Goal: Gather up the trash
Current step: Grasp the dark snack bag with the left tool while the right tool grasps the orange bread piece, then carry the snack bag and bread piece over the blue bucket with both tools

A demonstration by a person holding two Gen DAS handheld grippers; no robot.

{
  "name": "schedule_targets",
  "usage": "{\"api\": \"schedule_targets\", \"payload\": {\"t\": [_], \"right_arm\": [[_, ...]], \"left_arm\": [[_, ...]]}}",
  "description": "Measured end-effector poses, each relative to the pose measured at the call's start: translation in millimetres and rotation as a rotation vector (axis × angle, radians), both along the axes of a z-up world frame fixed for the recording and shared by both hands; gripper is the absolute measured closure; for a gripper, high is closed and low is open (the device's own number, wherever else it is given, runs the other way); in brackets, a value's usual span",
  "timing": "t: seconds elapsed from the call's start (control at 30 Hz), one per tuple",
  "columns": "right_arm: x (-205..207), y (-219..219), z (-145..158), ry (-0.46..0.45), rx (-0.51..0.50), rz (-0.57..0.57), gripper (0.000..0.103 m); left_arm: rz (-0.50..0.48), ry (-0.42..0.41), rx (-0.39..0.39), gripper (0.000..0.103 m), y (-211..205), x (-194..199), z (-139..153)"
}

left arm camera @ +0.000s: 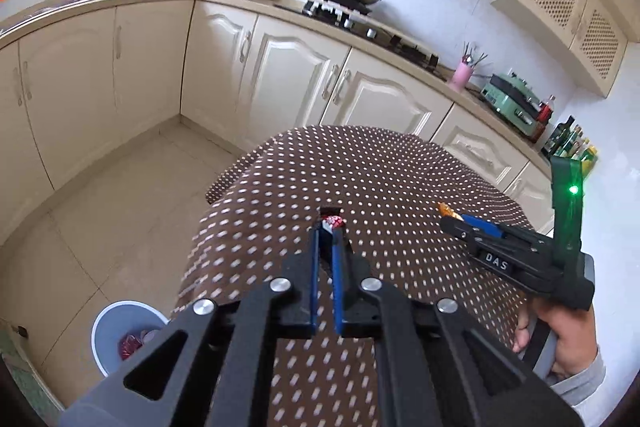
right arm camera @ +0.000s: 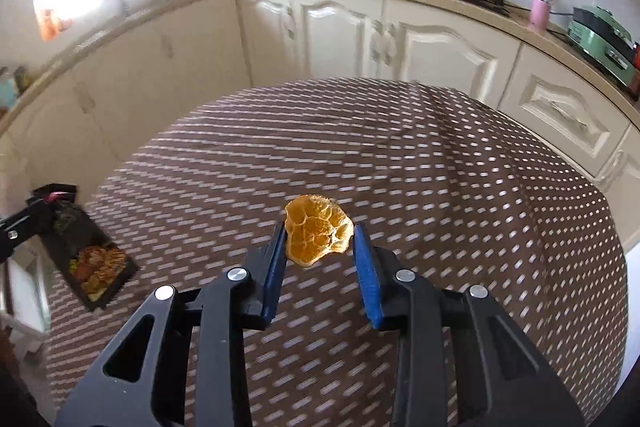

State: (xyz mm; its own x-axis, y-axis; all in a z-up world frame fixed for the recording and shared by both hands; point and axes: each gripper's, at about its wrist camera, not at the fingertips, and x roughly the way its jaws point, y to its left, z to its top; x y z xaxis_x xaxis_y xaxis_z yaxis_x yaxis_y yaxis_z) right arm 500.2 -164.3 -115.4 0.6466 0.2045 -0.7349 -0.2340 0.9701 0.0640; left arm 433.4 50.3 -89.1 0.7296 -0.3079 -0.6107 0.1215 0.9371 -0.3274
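Your work surface is a table (left arm camera: 380,187) draped in a brown cloth (right arm camera: 440,167) with white dots, its folds hanging over the far edge toward the cream cabinets. The floor (left arm camera: 120,195) beside it is pale tile, and on it, near the table's left side, stands a white bin (left arm camera: 105,327) with red and purple scraps inside. In your right wrist view, a dark printed packet (right arm camera: 94,267) appears at the cloth's left edge; whether it rests there is unclear.
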Motion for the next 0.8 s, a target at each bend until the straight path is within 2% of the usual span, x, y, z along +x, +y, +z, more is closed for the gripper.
{"api": "schedule_targets", "payload": {"t": [0.13,0.43,0.63,0.8], "right_arm": [[-40,39,18,-0.038,0.061,0.095,0.072],[-112,157,52,-0.108,0.154,0.328,0.072],[-133,223,45,-0.095,0.157,0.411,0.072],[-142,262,24,-0.066,0.149,0.448,0.072]], "left_arm": [[0.016,-0.046,-0.031,0.099,25,-40,12],[0.15,-0.084,0.03,0.099,94,-120,25],[0.24,-0.053,0.087,0.099,140,-146,9],[0.273,0.002,0.085,0.099,171,-151,-19]]}}
